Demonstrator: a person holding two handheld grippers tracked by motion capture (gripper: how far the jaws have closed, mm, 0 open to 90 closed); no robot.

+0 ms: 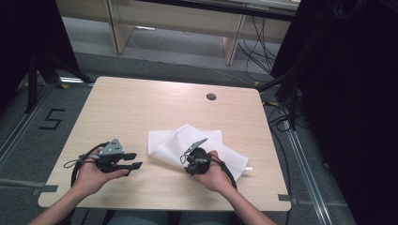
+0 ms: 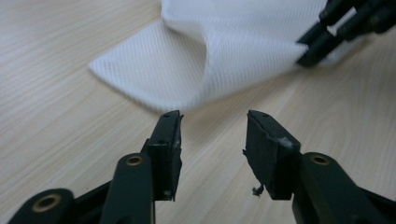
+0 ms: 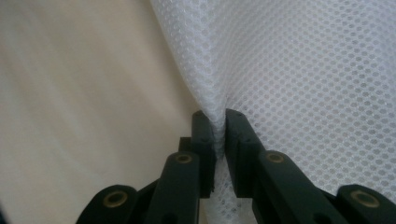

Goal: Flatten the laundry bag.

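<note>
A light wood table (image 1: 141, 101) stands on a grey floor (image 1: 28, 140), with one round grommet hole (image 1: 211, 96) near its far right edge. On the floor to the left is a marked "5" (image 1: 50, 119); cables (image 1: 281, 117) trail along the right, and the legs of a pale desk (image 1: 117, 28) stand beyond the table.

There is one white mesh cloth (image 1: 164, 145) and two grippers, one in each hand.

The left gripper (image 2: 212, 140) sits near the table's left front, its jaws spread apart and empty, pointing right at the cloth's near corner without touching it.

The cloth lies right of centre, near the front edge, partly folded. The right gripper (image 3: 219, 135) has its jaws pinched tight on a bunched fold of the cloth.
</note>
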